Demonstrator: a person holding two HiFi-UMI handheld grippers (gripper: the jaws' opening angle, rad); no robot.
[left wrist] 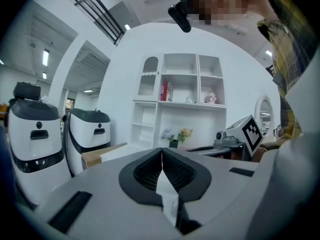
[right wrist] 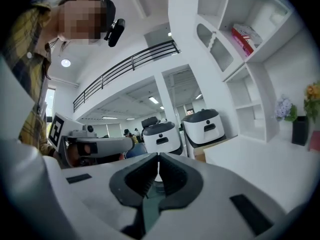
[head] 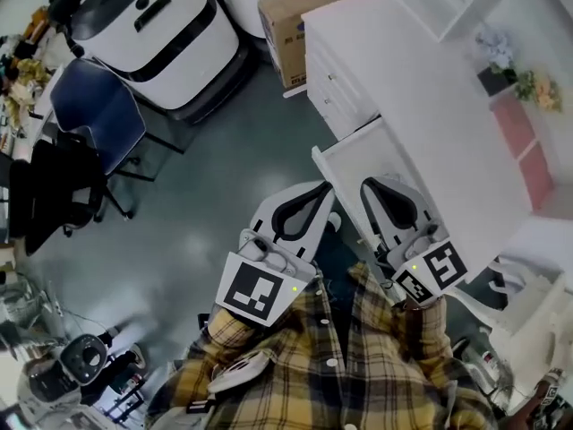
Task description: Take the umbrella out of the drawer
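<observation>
No umbrella shows in any view. The white drawer cabinet (head: 333, 86) stands at the upper middle of the head view, under a white desk top (head: 421, 97). A white panel (head: 354, 149) juts out from it just beyond the gripper tips; I cannot tell whether it is an open drawer. My left gripper (head: 329, 193) is held in front of a plaid-shirted body, jaws shut and empty (left wrist: 161, 149). My right gripper (head: 366, 186) is beside it, close to the desk edge, also shut with nothing between its fingers (right wrist: 158, 157).
Two white rounded machines (head: 152, 25) and a cardboard box (head: 300, 21) stand beyond the cabinet. A blue chair (head: 98, 106) is at the left on the grey floor. A white shelf unit (left wrist: 180, 96) with flowers (head: 528, 86) backs the desk.
</observation>
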